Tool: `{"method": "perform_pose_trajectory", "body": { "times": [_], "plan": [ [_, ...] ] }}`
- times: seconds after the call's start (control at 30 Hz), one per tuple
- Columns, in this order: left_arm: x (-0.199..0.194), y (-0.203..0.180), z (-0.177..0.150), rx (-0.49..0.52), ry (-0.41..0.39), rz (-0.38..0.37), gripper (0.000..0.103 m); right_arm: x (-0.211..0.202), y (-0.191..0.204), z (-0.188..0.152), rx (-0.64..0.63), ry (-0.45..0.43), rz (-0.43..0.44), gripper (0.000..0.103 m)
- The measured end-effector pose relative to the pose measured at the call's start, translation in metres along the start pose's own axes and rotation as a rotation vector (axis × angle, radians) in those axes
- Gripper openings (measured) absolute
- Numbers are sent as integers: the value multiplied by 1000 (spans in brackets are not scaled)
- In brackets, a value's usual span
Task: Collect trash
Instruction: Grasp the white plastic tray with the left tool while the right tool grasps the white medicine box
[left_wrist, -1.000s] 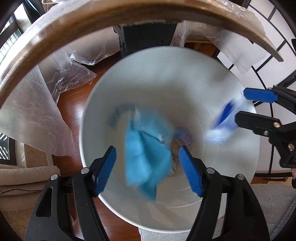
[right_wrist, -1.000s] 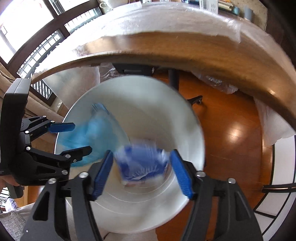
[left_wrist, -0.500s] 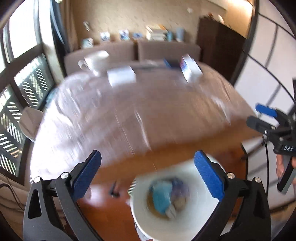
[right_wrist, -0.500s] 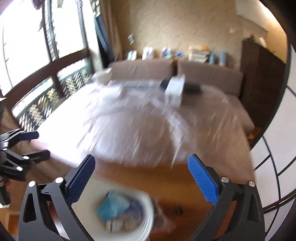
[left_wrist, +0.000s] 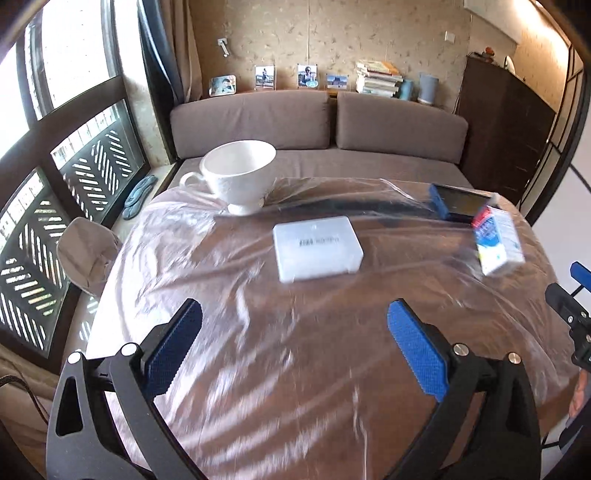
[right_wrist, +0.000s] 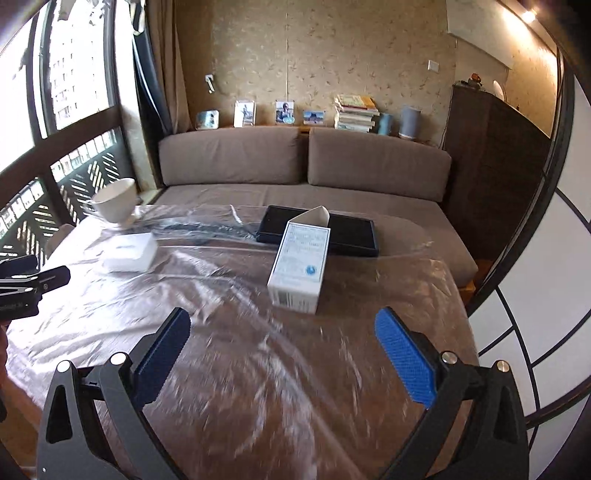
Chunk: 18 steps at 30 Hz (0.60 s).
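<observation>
While both grippers, left gripper (left_wrist: 291, 347) and right gripper (right_wrist: 282, 354), hung with jaws spread and empty, having just opened, the white-and-blue cardboard carton (right_wrist: 301, 267) stood upright on the plastic-covered table (right_wrist: 258, 369). It looked light and crushable, best pinched gently across its flat sides.

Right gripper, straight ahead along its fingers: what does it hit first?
Probably the plastic-covered table, since the open right gripper points down at it. Next in line is the white carton lying beyond the fingertips, though depth is hard to judge.
</observation>
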<state>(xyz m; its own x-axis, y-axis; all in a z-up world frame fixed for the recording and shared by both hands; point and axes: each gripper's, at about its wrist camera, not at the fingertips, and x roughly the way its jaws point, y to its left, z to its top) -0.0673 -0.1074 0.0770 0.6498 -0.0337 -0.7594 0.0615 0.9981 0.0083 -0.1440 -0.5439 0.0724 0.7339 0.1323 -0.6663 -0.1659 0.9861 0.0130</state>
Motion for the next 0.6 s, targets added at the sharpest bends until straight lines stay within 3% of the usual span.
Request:
{"method": "perform_pose_trajectory", "body": {
  "times": [0.27, 0.43, 0.6],
  "plan": [
    [63, -8, 30, -5, 90, 9, 101, 46, -4, 24, 24, 31, -20, 99],
    [83, -6, 36, -18, 118, 16, 101, 67, 0, 33, 21, 43, -36, 99],
    [92, -3, 39, -58, 122, -31, 101, 78, 0, 33, 18, 57, -37, 99]
  ]
}}
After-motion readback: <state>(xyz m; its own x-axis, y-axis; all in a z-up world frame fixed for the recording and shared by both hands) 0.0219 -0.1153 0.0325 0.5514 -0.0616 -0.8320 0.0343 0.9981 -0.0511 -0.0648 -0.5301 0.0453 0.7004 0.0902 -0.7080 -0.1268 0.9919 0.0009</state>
